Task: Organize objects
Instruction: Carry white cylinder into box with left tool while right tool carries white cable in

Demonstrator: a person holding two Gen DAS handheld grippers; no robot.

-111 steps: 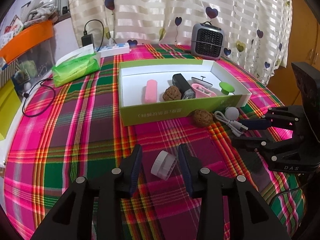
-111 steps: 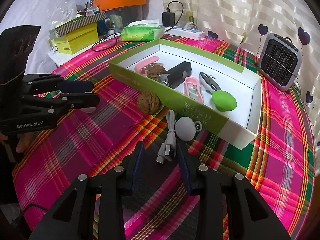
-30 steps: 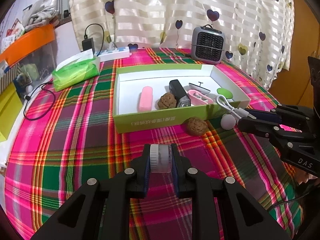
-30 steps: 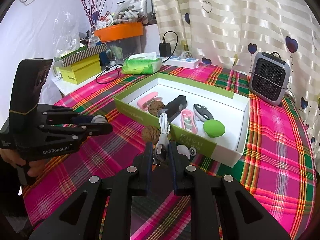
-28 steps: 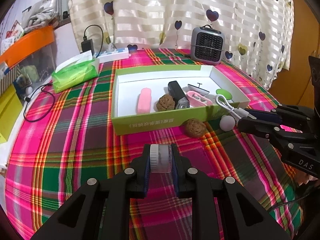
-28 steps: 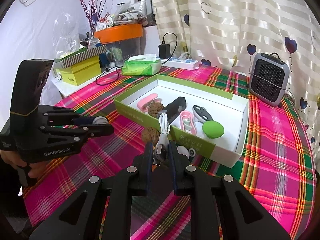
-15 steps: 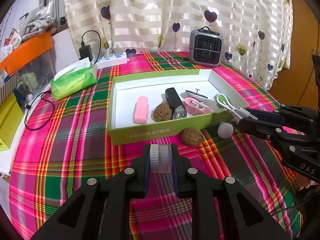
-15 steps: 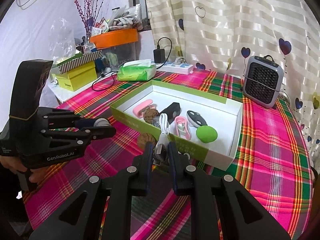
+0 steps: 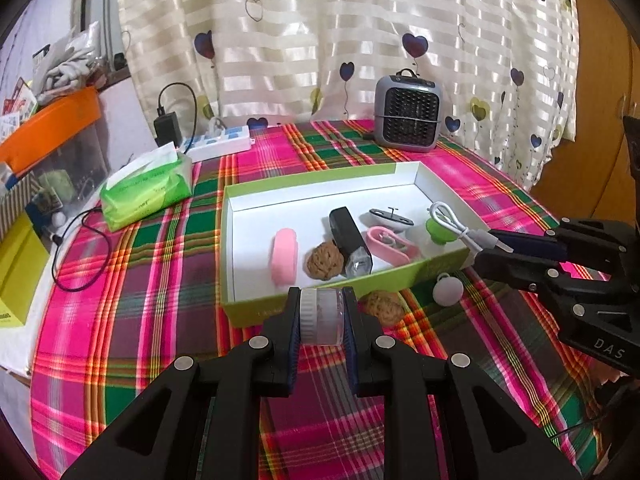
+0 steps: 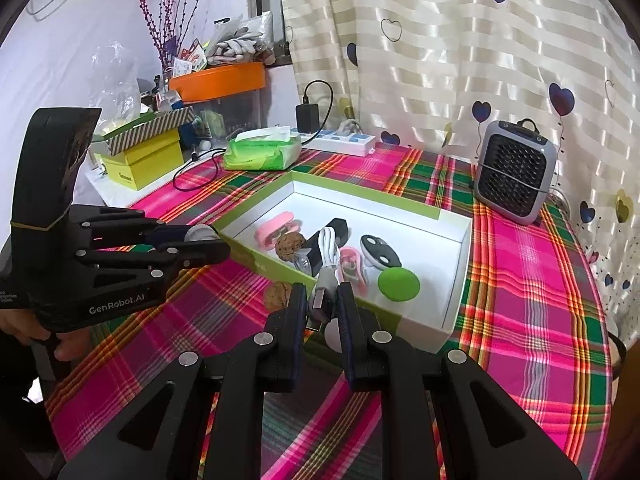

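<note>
In the left wrist view, a small clear jar (image 9: 322,316) with a white cap is clamped between the pads of the left gripper (image 9: 322,320) at lower centre, held above the plaid cloth (image 9: 132,312) just in front of the green box (image 9: 404,276). In the right wrist view the same gripper (image 10: 200,246) is seen at mid-left, the jar (image 10: 202,233) showing between its fingertips.

The right gripper (image 10: 322,314) is closed on the plug end of a white cable (image 10: 326,264), which is seen at centre of the right wrist view — its coiled part rises over the box's near wall. In the left wrist view, at mid-right, the cable (image 9: 454,222) hangs over the box's right end, above the green disc (image 9: 440,232).

Inside the box, left to right in the left wrist view, are seen a pink case (image 9: 285,255), a walnut (image 9: 325,260), a black device (image 9: 350,242), a pink clip (image 9: 392,243) and a black-and-white fob (image 9: 390,216). Outside the near wall, on the cloth, a second walnut (image 9: 383,307) and a white ball (image 9: 448,290) are seen — near each other, apart from the box.
</note>
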